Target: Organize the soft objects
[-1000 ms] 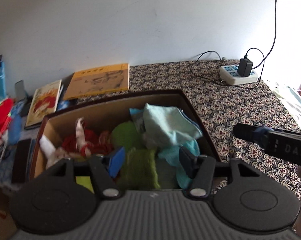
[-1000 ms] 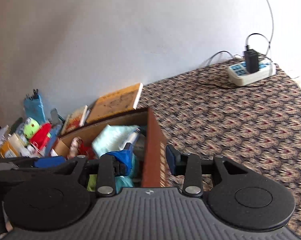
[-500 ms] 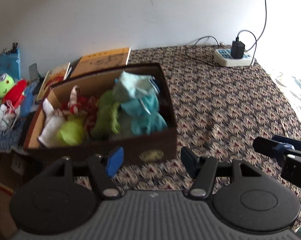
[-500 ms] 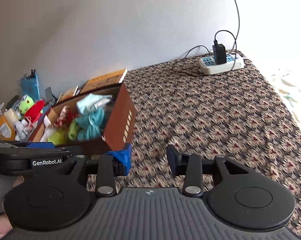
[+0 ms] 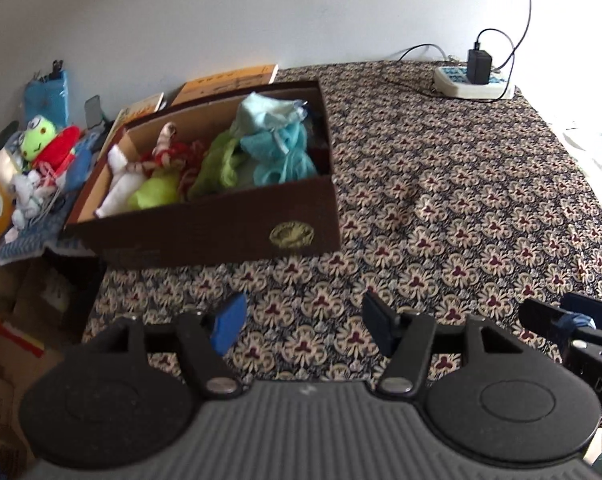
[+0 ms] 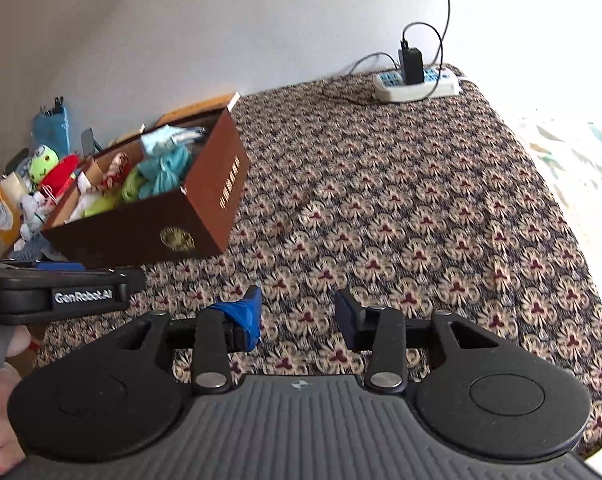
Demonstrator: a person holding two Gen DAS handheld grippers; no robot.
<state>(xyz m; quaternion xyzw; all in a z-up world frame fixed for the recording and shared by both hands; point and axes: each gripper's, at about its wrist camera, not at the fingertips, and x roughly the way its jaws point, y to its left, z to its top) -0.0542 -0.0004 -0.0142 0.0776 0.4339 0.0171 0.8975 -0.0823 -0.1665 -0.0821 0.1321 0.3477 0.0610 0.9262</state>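
Brown cardboard box (image 5: 221, 232) of soft toys sits toward the bedspread's (image 5: 441, 200) far-left edge, nearer the left gripper (image 5: 303, 322); both grippers gape empty, the right gripper (image 6: 299, 316) having just widened.

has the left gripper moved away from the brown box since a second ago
Yes. The left gripper has backed away: the brown box, earlier right under its fingers, now sits beyond them on the patterned cloth.
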